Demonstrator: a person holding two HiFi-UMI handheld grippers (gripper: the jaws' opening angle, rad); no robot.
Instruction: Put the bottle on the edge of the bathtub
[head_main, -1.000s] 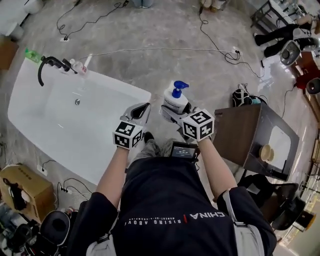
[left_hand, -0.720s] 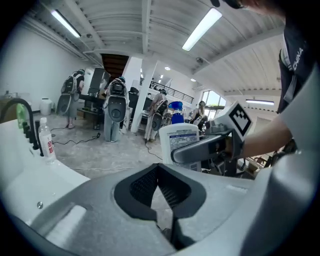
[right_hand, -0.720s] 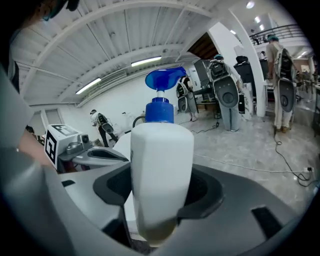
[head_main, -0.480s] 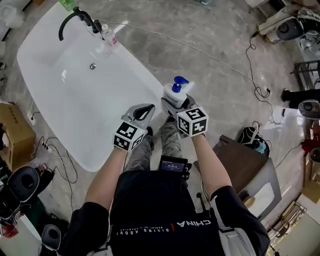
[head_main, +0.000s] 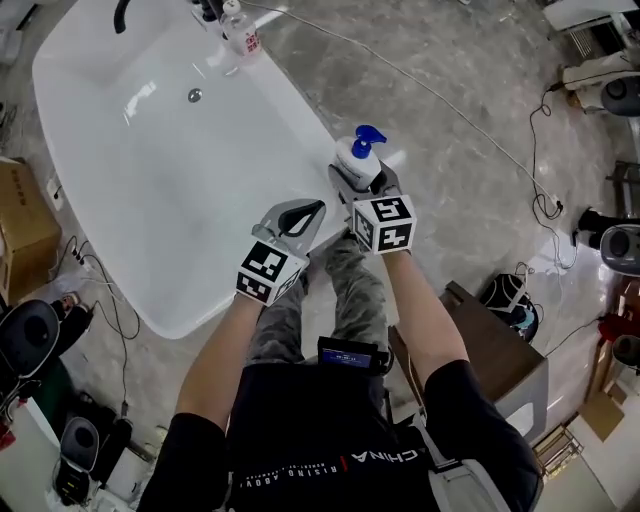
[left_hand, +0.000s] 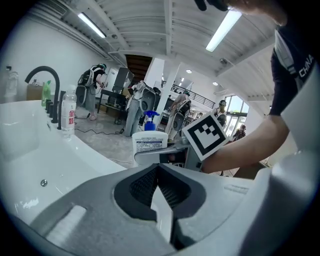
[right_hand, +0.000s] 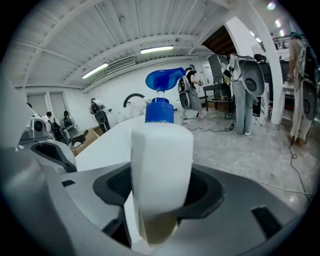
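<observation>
The right gripper (head_main: 362, 184) has its jaws clenched on the white bottle (head_main: 355, 160) with the blue pump head, gripping the lower body from both sides; in the right gripper view the bottle (right_hand: 161, 165) stands upright between the dark pads. In the head view it sits just past 12 o'clock from the centre, at the right-hand edge of the white bathtub (head_main: 300, 105) near its closest corner. Whether its base touches the rim I cannot tell. The left gripper (head_main: 297, 216) is at about 8 o'clock from the bottle, over the tub's near end. Its jaws are closed tip to tip with nothing between them, as the left gripper view shows. That view also catches the bottle (left_hand: 149, 141) and the right gripper's marker cube (left_hand: 210, 136) at about 1 o'clock above the jaws. The tub fills the head view from 9 to 12 o'clock, with its drain (head_main: 195, 95) on the floor of the basin. At the far rim, near 11 o'clock, a small clear bottle with a red label (head_main: 243, 35) stands beside a black faucet (head_main: 125, 12).
</observation>
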